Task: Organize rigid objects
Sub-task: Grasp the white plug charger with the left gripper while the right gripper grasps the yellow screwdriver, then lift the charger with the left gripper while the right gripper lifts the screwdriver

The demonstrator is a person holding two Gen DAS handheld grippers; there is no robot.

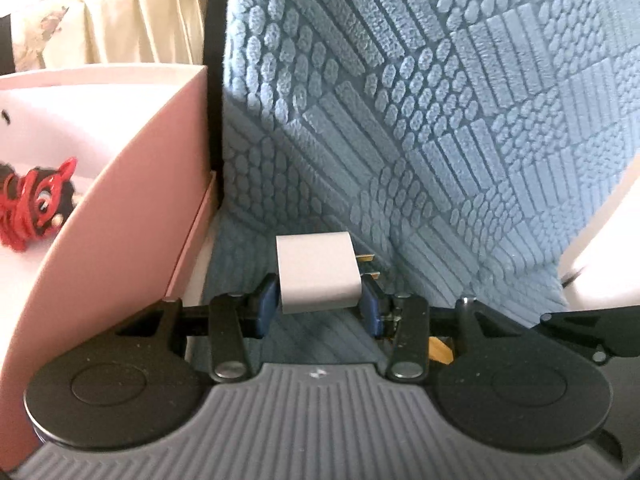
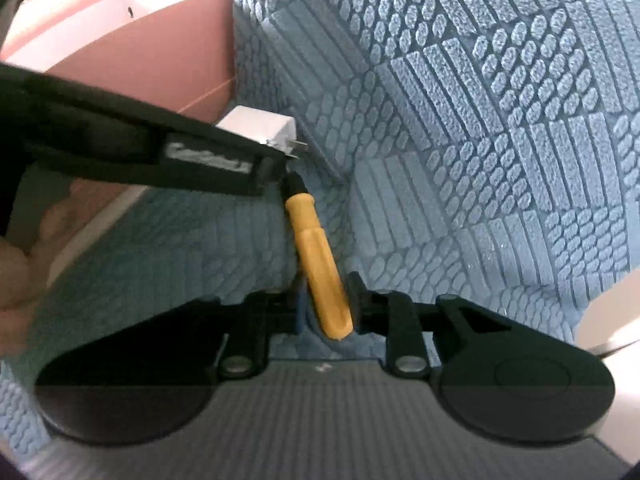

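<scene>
Presently the left claw pinches a white plug adapter by its sides, prongs pointing right, just right of the pink box on the blue textured cloth. The right claw grips a yellow-handled screwdriver near its butt. To do this step well, lift each item clear of the box wall, keeping grips firm, before lowering inside beside the red toy.

We see a blue textured blanket filling the view from twelve to four o'clock, cream pleated curtains at eleven o'clock, and bright daylight washing the far right edge.
</scene>
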